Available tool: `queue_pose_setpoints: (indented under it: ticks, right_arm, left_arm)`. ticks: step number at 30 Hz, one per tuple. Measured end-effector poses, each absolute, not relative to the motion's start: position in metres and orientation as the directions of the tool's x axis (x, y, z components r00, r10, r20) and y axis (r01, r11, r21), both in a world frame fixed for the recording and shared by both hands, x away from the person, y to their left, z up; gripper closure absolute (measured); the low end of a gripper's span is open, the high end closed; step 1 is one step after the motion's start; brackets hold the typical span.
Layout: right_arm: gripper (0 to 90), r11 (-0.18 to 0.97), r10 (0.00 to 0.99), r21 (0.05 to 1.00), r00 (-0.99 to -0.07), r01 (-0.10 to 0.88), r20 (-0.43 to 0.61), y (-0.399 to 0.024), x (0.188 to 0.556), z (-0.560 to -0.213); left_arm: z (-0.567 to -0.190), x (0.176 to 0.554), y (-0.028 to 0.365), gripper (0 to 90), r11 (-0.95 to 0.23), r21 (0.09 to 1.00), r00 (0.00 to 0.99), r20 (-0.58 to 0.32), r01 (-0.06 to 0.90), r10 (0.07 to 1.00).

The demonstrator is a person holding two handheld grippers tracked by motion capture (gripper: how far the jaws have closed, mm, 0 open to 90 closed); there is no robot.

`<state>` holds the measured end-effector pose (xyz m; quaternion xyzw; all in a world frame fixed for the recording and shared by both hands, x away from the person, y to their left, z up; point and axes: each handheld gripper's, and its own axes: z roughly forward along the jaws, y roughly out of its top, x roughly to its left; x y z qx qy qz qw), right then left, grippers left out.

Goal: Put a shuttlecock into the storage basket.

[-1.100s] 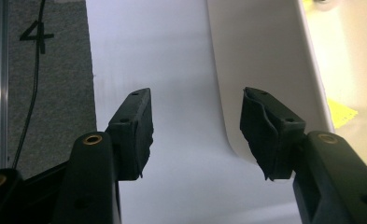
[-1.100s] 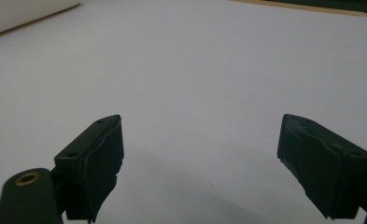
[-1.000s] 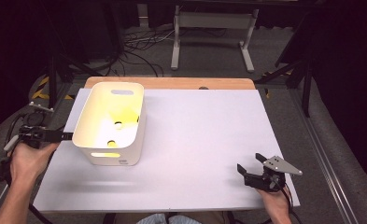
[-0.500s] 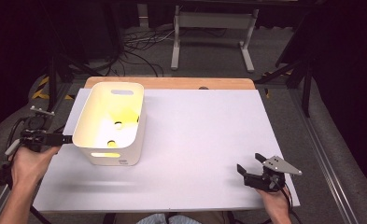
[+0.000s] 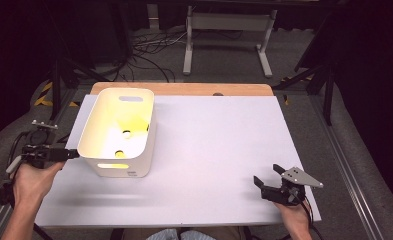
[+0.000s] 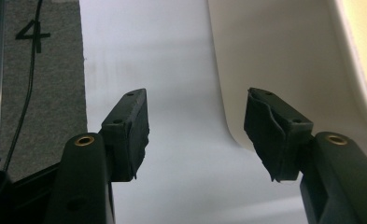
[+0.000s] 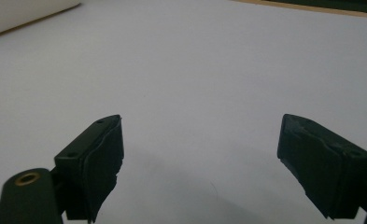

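White plastic bin (image 5: 134, 167), yellow-lit inside; bench (image 5: 219, 150) covered white, wooden far edge; both claws black; grey carpet floor (image 5: 374, 165).

A white, round-cornered plastic bin (image 5: 118, 131) stands upright and open-topped on the left part of the table (image 5: 219, 150), near its far edge. Its inside glows yellow. A slot handle is cut into each short wall, and two small holes show in its floor.

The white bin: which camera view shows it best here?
The high view: the white bin shows whole, with its yellow-lit inside and handle slot. The left gripper view gives just a stretch of its curved outer wall; the right gripper view catches a sliver at the top-left corner.
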<state>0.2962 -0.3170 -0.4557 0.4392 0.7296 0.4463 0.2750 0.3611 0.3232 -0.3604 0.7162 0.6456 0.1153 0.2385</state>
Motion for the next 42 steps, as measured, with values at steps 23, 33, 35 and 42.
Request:
queue_pose_setpoints:
  ticks: [23, 33, 35, 42]
  right_arm:
    - [15.1, 0.217, 0.886, 0.893, -0.463, 0.394, -0.011, -0.317, 0.296, -0.456]
    - [15.2, 0.218, 0.886, 0.893, -0.464, 0.394, -0.012, -0.317, 0.296, -0.456]
    - [15.1, 0.218, 0.886, 0.893, -0.464, 0.393, -0.012, -0.317, 0.296, -0.456]
    - [15.1, 0.218, 0.886, 0.893, -0.464, 0.393, -0.012, -0.317, 0.296, -0.455]
  left_arm:
    - [-0.375, 0.345, 0.320, 39.5, -0.058, 0.514, 0.162, -0.161, 0.856, 0.974]
    - [-0.379, 0.338, 0.317, 38.9, -0.063, 0.529, 0.173, -0.162, 0.846, 0.972]
    - [-0.380, 0.336, 0.317, 38.8, -0.063, 0.533, 0.175, -0.162, 0.844, 0.971]
    - [-0.382, 0.329, 0.315, 37.6, -0.064, 0.550, 0.182, -0.163, 0.833, 0.970]
